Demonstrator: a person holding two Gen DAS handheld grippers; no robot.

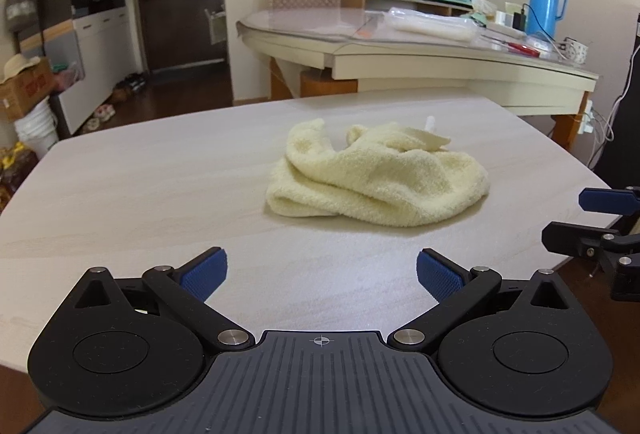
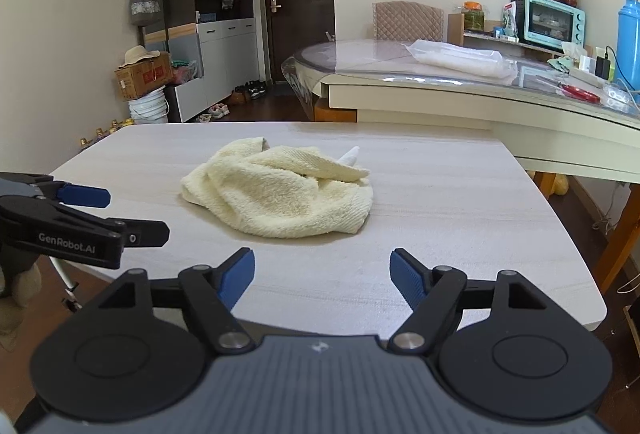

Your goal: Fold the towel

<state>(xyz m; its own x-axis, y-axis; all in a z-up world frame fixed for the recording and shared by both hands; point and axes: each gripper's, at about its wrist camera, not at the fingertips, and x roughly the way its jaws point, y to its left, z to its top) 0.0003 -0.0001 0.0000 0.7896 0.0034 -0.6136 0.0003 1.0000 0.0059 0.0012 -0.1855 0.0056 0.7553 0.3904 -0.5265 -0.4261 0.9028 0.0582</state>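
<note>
On the pale wood-grain table (image 1: 140,173), roughly at its middle, a cream terry towel (image 1: 376,185) is seen lying in a crumpled heap, with loose folds piled over one another and a small white tag (image 2: 350,155) sticking up from the side of the towel away from the cameras. No flat edge or corner is laid out, so the folding is judged not to have begun; the heap would first have to be spread. The left gripper (image 1: 322,274) is held on the near side of the towel, well apart from it, its blue-padded fingers (image 1: 206,272) spread wide with nothing between them. The right gripper (image 2: 322,276) is likewise held on the near side of the towel, apart from the cloth, its fingers (image 2: 238,276) also spread wide and empty. Both tools are pointed toward the towel, and each is glimpsed at the edge of the other's view, so they are placed side by side, probably so that two points of the cloth can be taken at once. Which corners are reachable cannot be told, since the hems are buried in the folds. Behind the towel, a glass-topped dining table (image 1: 400,45) with clutter is visible, well apart from the work.
</note>
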